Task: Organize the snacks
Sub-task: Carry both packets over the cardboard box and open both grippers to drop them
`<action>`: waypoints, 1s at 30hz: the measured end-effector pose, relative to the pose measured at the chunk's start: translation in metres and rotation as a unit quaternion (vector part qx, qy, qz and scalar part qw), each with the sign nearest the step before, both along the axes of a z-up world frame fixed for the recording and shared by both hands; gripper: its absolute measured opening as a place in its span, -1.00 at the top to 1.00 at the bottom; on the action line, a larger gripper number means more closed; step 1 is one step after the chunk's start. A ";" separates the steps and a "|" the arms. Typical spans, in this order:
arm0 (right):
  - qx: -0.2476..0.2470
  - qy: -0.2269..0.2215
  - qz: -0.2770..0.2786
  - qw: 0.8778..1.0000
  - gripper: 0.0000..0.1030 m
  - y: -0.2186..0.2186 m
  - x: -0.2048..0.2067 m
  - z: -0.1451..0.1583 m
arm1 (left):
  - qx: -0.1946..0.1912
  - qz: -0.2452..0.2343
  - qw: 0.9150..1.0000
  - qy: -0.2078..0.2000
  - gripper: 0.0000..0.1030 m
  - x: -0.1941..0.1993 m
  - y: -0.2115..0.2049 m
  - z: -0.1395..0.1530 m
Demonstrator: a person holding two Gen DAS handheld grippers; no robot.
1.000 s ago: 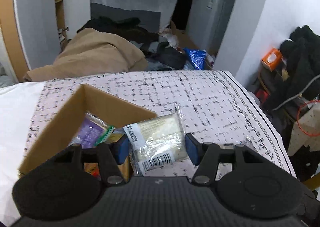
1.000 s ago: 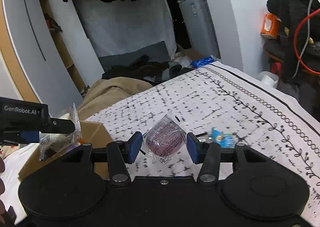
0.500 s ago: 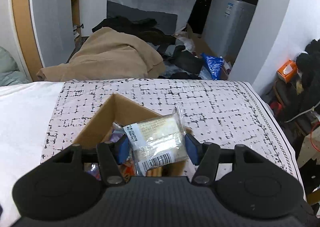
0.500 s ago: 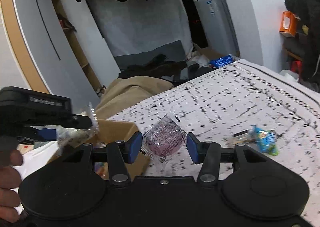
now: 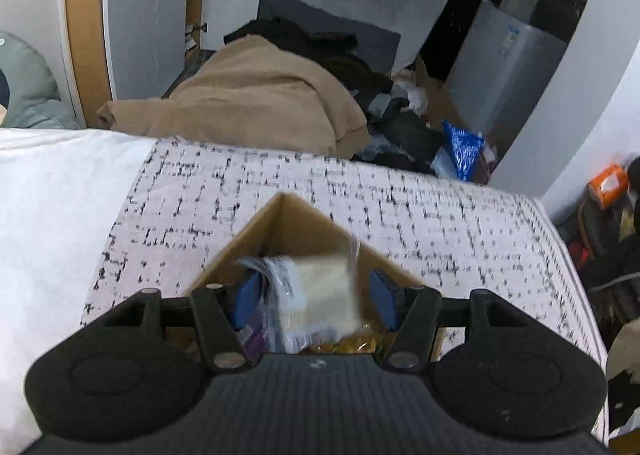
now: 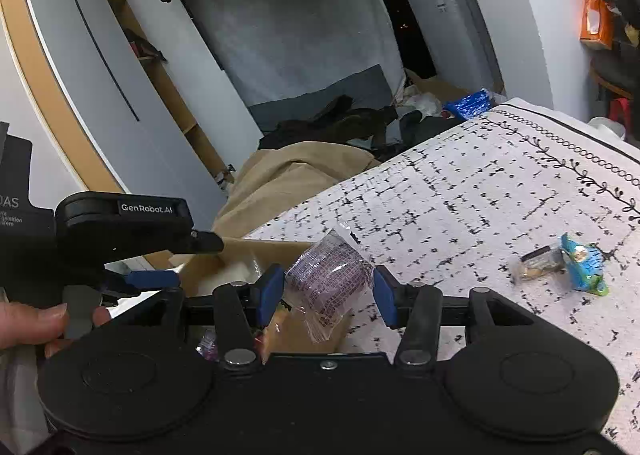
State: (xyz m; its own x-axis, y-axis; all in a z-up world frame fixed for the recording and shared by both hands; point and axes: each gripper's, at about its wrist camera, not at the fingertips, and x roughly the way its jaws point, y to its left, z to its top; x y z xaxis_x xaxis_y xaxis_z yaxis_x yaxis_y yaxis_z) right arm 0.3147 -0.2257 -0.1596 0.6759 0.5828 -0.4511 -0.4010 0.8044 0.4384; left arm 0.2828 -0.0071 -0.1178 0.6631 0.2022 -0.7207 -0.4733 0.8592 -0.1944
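Note:
An open cardboard box stands on the patterned cloth with several snack packs inside. My left gripper hangs over the box. A cream snack pack is blurred between its blue pads, with a gap on each side, and sits low over the box contents. In the right wrist view the left gripper is at the left, over the box. My right gripper is shut on a purple snack pack, just beside the box's near corner. Two small snacks, one blue and one clear-wrapped, lie on the cloth to the right.
A person's hand holds the left gripper's handle. A white sheet covers the surface left of the cloth. Beyond the far edge lie a tan blanket, dark clothes and a blue bag. A grey appliance stands at the back.
My left gripper has moved over the box, and the cream pack has come loose from its pads and sunk lower. My right gripper has shifted left toward the box with the purple pack.

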 end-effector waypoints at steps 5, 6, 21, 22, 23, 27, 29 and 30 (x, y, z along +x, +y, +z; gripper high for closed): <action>-0.013 0.002 0.012 1.000 0.07 0.012 0.001 0.005 | -0.006 -0.006 1.000 -0.025 -0.18 -0.003 0.000 0.010; -0.017 0.002 0.014 1.000 0.07 0.015 0.000 0.007 | -0.011 -0.006 1.000 -0.026 -0.19 -0.003 0.001 0.011; -0.035 -0.001 0.031 0.999 -0.18 0.058 -0.009 0.031 | -0.044 0.039 0.998 -0.013 -0.38 -0.028 0.034 0.017; -0.035 -0.002 0.030 0.999 -0.23 0.058 -0.010 0.033 | -0.046 0.041 0.998 -0.008 -0.38 -0.030 0.036 0.019; -0.038 -0.005 0.026 0.999 -0.27 0.058 -0.012 0.035 | -0.051 0.044 0.998 -0.008 -0.39 -0.032 0.038 0.020; -0.060 -0.011 0.018 0.998 -0.32 0.051 -0.021 0.043 | -0.060 0.036 0.998 -0.006 -0.58 -0.038 0.040 0.023; -0.068 -0.014 0.011 0.998 -0.36 0.045 -0.028 0.047 | -0.064 0.033 0.997 -0.002 -0.60 -0.041 0.039 0.024; -0.071 -0.015 0.008 0.997 -0.41 0.042 -0.030 0.049 | -0.066 0.033 0.997 -0.001 -0.61 -0.042 0.039 0.025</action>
State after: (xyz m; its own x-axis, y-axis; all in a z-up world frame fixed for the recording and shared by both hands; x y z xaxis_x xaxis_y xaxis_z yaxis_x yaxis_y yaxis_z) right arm 0.2843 -0.1837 -0.1104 0.6824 0.5247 -0.5090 -0.4251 0.8513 0.3076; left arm 0.2409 0.0314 -0.0933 0.6536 0.1481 -0.7422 -0.5266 0.7934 -0.3054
